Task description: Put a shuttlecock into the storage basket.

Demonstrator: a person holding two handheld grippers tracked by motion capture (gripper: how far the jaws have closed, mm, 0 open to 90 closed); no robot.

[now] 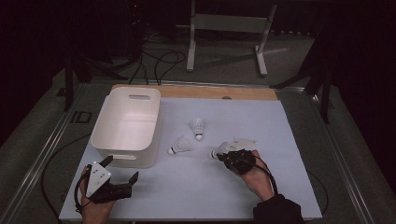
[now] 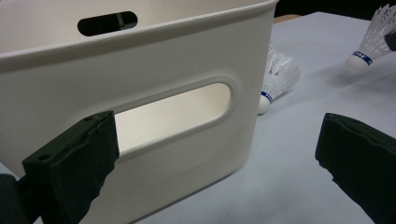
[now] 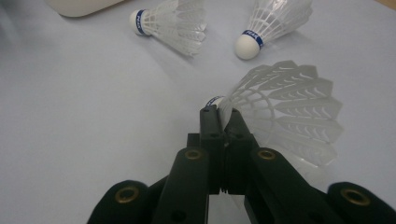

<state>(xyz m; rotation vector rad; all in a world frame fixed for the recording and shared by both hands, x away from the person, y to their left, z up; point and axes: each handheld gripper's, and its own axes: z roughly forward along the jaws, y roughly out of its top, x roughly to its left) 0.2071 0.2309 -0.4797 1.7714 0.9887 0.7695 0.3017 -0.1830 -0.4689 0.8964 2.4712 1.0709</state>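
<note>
Pale table (image 1: 196,186) with white bin (image 1: 127,126), three shuttlecocks (image 1: 198,127) (image 1: 179,146) (image 1: 219,150).

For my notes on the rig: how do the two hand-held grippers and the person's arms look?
Each hand-held gripper, left and right, is black, topped by a grey three-cornered plate with small dots, and trails a black cable. The jaws carry black pads and brass-coloured rivets. A dark sleeve covers the right forearm.

White shuttlecock (image 3: 285,109) pinched at feather skirt by jaws; cork end fwd.
</note>
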